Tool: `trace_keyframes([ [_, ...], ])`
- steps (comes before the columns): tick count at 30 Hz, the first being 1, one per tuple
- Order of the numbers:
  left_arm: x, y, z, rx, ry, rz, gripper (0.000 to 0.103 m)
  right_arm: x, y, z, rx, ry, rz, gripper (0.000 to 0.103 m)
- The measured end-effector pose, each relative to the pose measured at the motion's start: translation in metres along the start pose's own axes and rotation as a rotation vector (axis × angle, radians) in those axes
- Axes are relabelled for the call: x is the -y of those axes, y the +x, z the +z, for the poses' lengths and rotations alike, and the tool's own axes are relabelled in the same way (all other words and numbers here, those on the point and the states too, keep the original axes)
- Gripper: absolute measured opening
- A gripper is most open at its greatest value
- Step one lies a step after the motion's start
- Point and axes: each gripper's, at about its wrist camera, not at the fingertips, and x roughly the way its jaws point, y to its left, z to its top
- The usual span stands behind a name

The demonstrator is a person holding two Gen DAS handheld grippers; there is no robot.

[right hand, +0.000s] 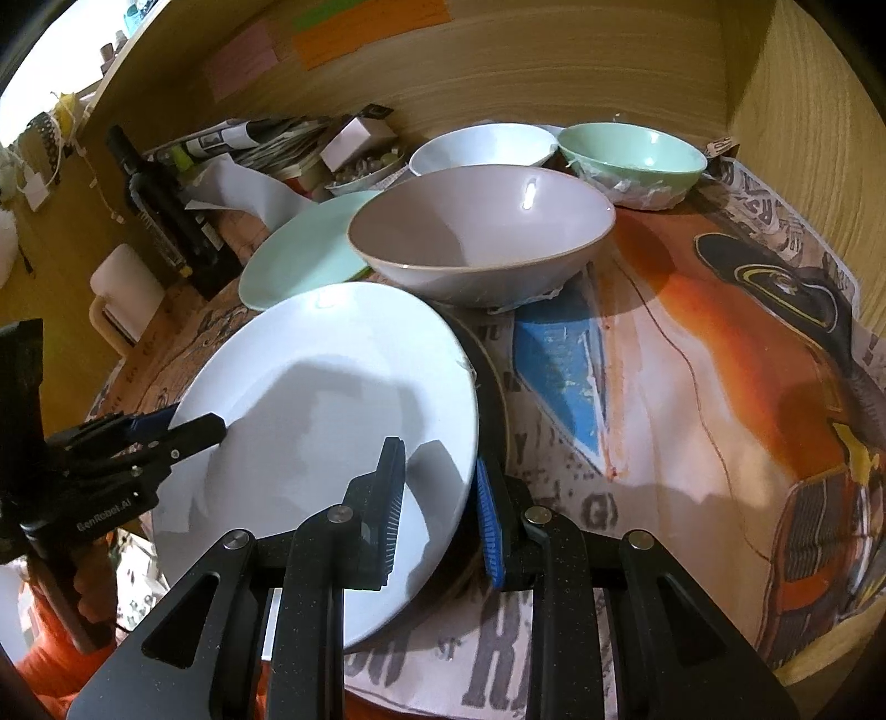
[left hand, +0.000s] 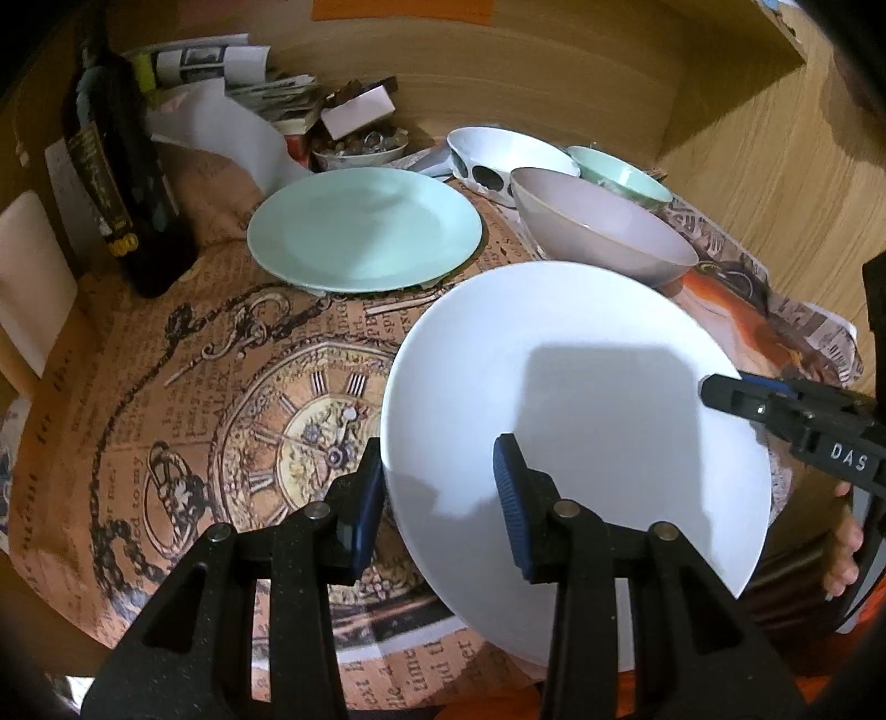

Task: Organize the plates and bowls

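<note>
Dark bottle (left hand: 124,183) stands beside stacked papers (left hand: 260,83) on printed tablecloth (left hand: 183,387).

Wood-grain back wall (right hand: 498,72) and side wall (right hand: 803,138) seen enclosing table corner. Table covered by printed cloth (left hand: 166,387), clock motif on it. Coloured paper notes (right hand: 332,33) stuck on back wall. Bright opening (right hand: 50,72) seen upper left. Warm, dim light; hard shadows cast.

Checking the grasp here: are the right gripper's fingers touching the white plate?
Touching. In the right wrist view the right gripper straddles the white plate rim, pads pressed on both faces.
</note>
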Motion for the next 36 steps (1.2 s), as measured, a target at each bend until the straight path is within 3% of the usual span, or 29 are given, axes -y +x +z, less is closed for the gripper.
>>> trace_keyframes([
  [14,0.002,0.01,0.006,-0.028,0.032,0.002,0.039,0.005,-0.006,0.0,0.009,0.018,0.011,0.021],
  [18,0.005,0.012,0.007,-0.014,0.047,0.012,0.039,0.004,-0.011,0.0,0.049,-0.008,-0.072,0.022],
  [25,0.004,0.015,0.01,-0.016,0.048,0.001,0.04,0.003,-0.011,0.002,0.05,-0.027,-0.075,0.022],
  [30,-0.006,0.001,0.015,0.026,0.033,0.008,0.044,-0.003,-0.02,0.009,0.079,-0.036,-0.062,0.023],
  [36,-0.016,-0.027,0.025,0.13,0.028,0.041,0.062,-0.016,-0.033,0.026,0.145,-0.067,-0.044,0.034],
])
